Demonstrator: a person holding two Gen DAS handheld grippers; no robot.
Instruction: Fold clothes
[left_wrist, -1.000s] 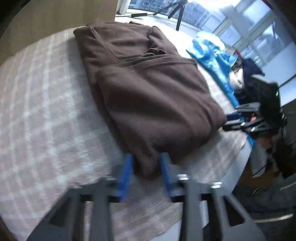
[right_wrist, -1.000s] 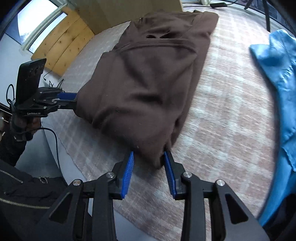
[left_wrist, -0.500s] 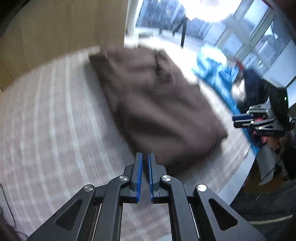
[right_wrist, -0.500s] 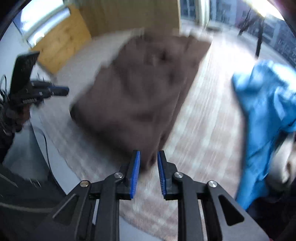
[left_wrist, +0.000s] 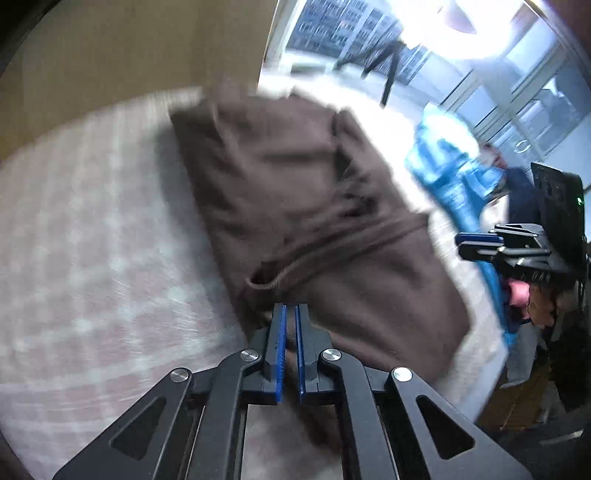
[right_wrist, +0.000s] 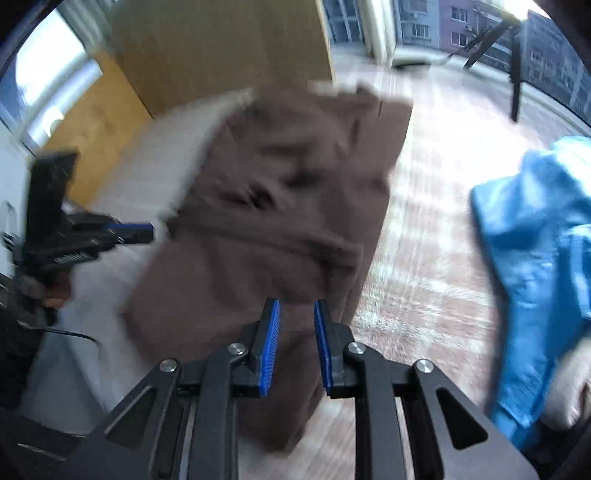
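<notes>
Left gripper (left_wrist: 290, 314) sits at six o'clock in its own view. Its blue pads are almost together, with only a thin slit between them, and the jaws are just starting to part. Brown cloth fills that slit, and more of it hangs under the fingers toward five o'clock, so the pads have the near hem of the brown garment (left_wrist: 314, 192). The picture is smeared, so I cannot tell how firmly they bite.

Right gripper (right_wrist: 296, 308) is also at six o'clock in its view, with its pads a little wider apart than the left pair. Brown cloth is between them, and a fold droops below the fingers toward six o'clock, so it is clamped on another corner of the same near edge.

From the left wrist, the garment runs from the pads up to twelve o'clock across a pale checked bed cover (left_wrist: 92, 221). A raised crease crosses it just above the fingers. The far end of the garment lies flat on the cover, while the near edge is lifted off it.

At three o'clock in the left view the other gripper shows side-on. At nine o'clock in the right view the left one shows the same way, held in a hand.

A bright blue garment (right_wrist: 535, 240) lies crumpled at three o'clock in the right view, well apart from the brown one. A wooden panel (right_wrist: 221, 48) stands at twelve o'clock.
</notes>
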